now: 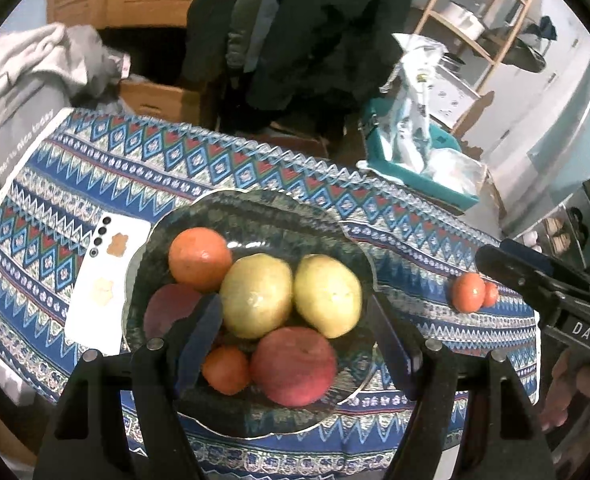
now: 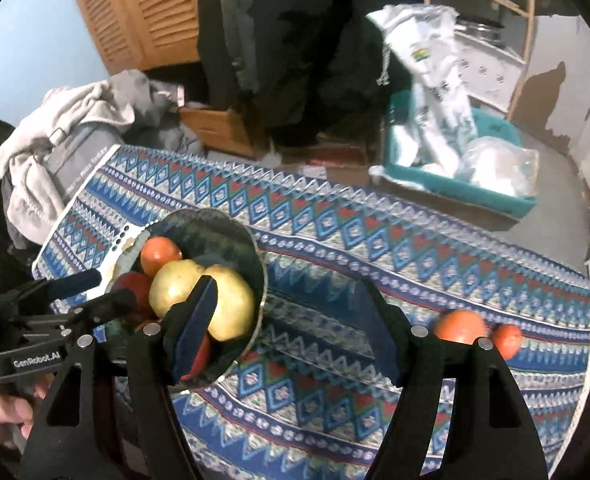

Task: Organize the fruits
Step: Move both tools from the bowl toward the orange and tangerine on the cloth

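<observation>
A dark patterned bowl (image 1: 255, 208) (image 2: 215, 232) stands on the blue patterned tablecloth (image 1: 415, 232). It holds an orange (image 1: 199, 258), two yellow fruits (image 1: 255, 296), a red apple (image 1: 293, 366), a small orange fruit (image 1: 227, 370) and another red fruit (image 1: 171, 308). Two small orange-red fruits (image 1: 469, 292) (image 2: 459, 326) lie on the cloth to the bowl's right. My left gripper (image 1: 295, 344) (image 2: 99, 290) hangs open above the bowl, holding nothing. My right gripper (image 2: 285, 332) (image 1: 495, 252) is open and empty over the cloth between the bowl and the two loose fruits.
A white phone (image 1: 103, 280) lies left of the bowl. Beyond the table's far edge are a teal bin (image 2: 455, 188) with plastic bags, a cardboard box (image 2: 215, 128), grey clothes (image 2: 67, 128) and a wooden shelf (image 1: 475, 44). A hand (image 1: 575, 392) holds the right gripper.
</observation>
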The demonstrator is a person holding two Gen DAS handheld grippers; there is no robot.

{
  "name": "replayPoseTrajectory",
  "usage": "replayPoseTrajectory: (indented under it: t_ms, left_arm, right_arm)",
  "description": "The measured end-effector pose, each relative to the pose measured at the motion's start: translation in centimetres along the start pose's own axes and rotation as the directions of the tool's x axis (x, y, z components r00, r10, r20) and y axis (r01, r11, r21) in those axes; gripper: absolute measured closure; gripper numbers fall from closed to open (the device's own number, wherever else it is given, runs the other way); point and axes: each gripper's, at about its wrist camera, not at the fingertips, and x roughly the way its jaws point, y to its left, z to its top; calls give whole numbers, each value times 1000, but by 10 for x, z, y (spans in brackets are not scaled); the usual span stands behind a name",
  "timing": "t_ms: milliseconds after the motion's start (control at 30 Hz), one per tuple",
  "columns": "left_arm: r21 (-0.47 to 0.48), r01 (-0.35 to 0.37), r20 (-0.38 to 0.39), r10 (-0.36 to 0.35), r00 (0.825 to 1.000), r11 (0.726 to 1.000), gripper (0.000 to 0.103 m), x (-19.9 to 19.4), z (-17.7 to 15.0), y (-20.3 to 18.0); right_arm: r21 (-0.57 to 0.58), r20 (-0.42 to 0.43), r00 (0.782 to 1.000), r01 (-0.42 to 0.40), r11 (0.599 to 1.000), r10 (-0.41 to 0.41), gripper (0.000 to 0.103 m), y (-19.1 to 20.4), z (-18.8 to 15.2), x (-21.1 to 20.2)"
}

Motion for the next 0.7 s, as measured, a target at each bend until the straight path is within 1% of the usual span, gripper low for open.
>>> replayPoseTrajectory:
  t_ms: [67, 100, 367, 500, 700]
  left_arm:
    - [21, 0, 10, 0, 1000, 1000, 21, -6, -1, -8]
    - [29, -1, 14, 0, 1000, 1000, 21, -8, -1, -11]
    - [155, -19, 62, 10, 998, 988, 21, -30, -9, -50]
    - [195, -15, 70, 1, 998, 981, 20, -38, -12, -66]
    - [274, -26, 93, 1, 996, 961, 19, -49, -19, -96]
  right_arm:
    - [9, 18, 1000, 8, 1000, -8, 31, -6, -2, -12]
    - [11, 22, 1000, 11, 1000, -11, 31, -7, -3, -15]
    - [16, 62, 997, 46, 999, -47, 30, -23, -16, -50]
    - [18, 84, 995, 56, 998, -58, 30, -30, -24, -66]
    - [37, 104, 992, 65, 997, -69, 30, -47, -37, -84]
